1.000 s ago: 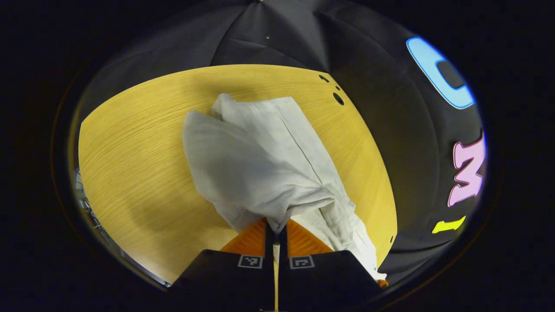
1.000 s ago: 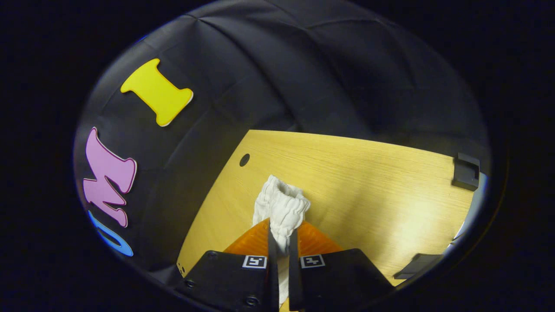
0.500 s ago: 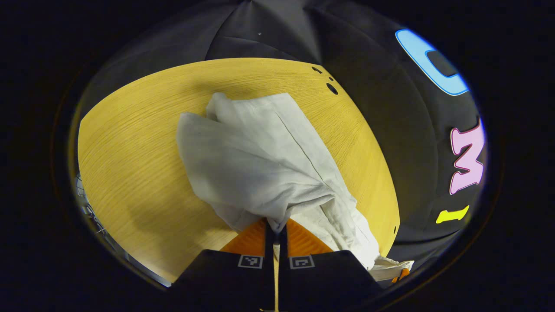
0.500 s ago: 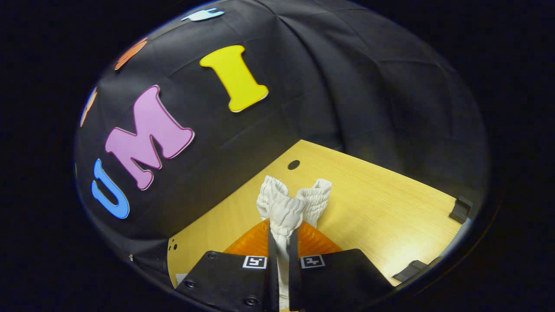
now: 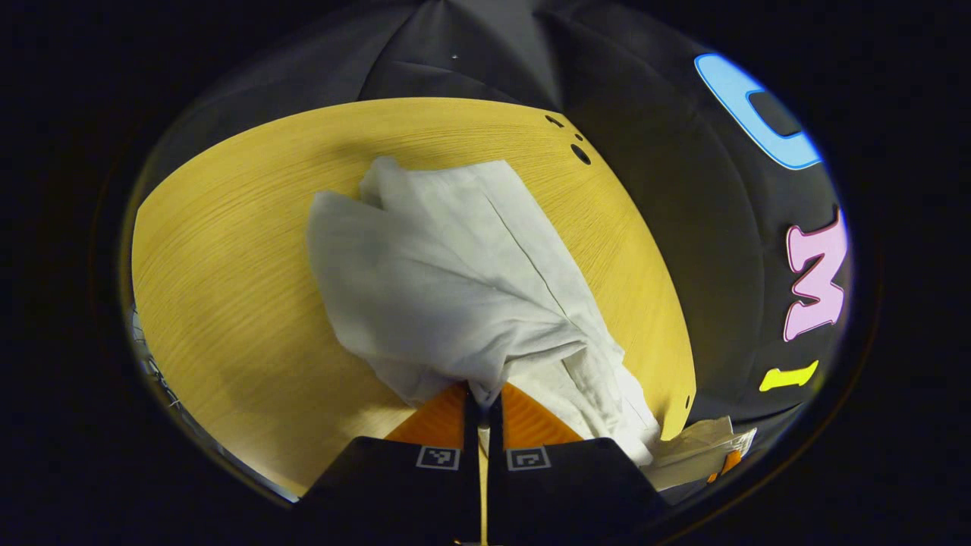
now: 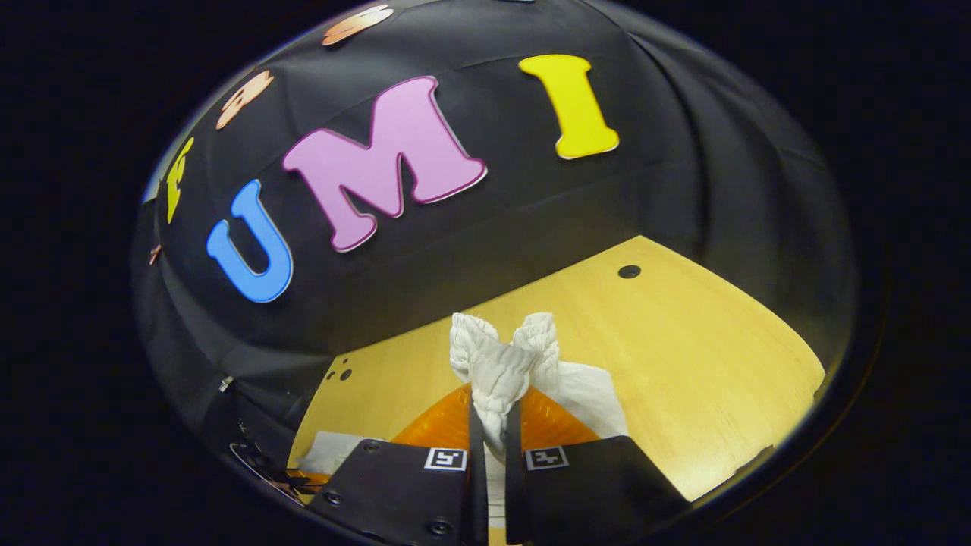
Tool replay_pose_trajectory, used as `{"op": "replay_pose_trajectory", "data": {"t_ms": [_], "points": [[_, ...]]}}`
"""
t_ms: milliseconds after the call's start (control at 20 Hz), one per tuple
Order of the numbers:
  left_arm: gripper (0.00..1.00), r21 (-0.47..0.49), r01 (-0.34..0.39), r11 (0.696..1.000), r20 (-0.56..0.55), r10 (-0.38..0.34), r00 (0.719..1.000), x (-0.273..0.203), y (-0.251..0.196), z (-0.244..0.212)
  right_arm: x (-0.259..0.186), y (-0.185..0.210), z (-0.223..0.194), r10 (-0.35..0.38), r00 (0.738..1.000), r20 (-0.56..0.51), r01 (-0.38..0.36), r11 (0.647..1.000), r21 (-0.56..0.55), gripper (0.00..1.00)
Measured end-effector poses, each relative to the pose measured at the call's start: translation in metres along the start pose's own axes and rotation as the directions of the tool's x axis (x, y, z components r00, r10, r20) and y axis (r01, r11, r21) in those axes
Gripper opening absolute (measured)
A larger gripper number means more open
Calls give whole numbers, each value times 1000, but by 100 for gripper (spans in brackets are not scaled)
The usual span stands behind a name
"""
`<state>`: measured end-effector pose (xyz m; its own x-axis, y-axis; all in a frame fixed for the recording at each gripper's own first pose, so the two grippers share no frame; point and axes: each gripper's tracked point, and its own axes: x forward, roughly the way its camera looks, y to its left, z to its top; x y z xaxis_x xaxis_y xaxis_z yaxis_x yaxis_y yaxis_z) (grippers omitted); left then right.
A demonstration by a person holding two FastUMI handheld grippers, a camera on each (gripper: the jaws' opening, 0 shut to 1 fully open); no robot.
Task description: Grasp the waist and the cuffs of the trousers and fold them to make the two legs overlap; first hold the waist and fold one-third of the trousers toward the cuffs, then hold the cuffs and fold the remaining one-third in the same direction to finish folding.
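White trousers [image 5: 447, 273] lie on the yellow wooden table [image 5: 227, 258] in the left gripper view, with one leg lifted and draped over the other. My left gripper [image 5: 481, 398] is shut on a bunched bit of that cloth at its near end. In the right gripper view, the gathered elastic waist [image 6: 501, 364] of the trousers stands up from between the fingers, and my right gripper [image 6: 493, 428] is shut on it above the table [image 6: 683, 356]. The other gripper [image 5: 717, 462] shows small at the lower right of the left gripper view, with cloth in it.
Small round holes [image 5: 580, 154] sit near the table's far corner by the black cloth wall. Another hole [image 6: 628, 271] shows in the tabletop in the right gripper view. Bare wood lies to the left of the trousers.
My right gripper has swung around with the waist, so the wall now takes up more of its view. The left gripper has held the cloth almost still.
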<state>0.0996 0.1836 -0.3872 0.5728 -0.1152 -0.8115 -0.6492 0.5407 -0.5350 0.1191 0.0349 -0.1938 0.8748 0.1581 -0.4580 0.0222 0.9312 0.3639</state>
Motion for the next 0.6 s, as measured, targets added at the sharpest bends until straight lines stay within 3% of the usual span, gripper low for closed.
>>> {"op": "replay_pose_trajectory", "data": {"t_ms": [350, 600], "points": [[8, 8, 13, 1000, -17, -13, 1000, 1, 0, -1, 17, 60, -75, 67, 989, -135, -90, 982, -165, 13], [8, 3, 18, 1000, -17, -18, 1000, 0, 0, -2, 20, 90, -137, 97, 961, -259, -167, 949, -266, 13]]}}
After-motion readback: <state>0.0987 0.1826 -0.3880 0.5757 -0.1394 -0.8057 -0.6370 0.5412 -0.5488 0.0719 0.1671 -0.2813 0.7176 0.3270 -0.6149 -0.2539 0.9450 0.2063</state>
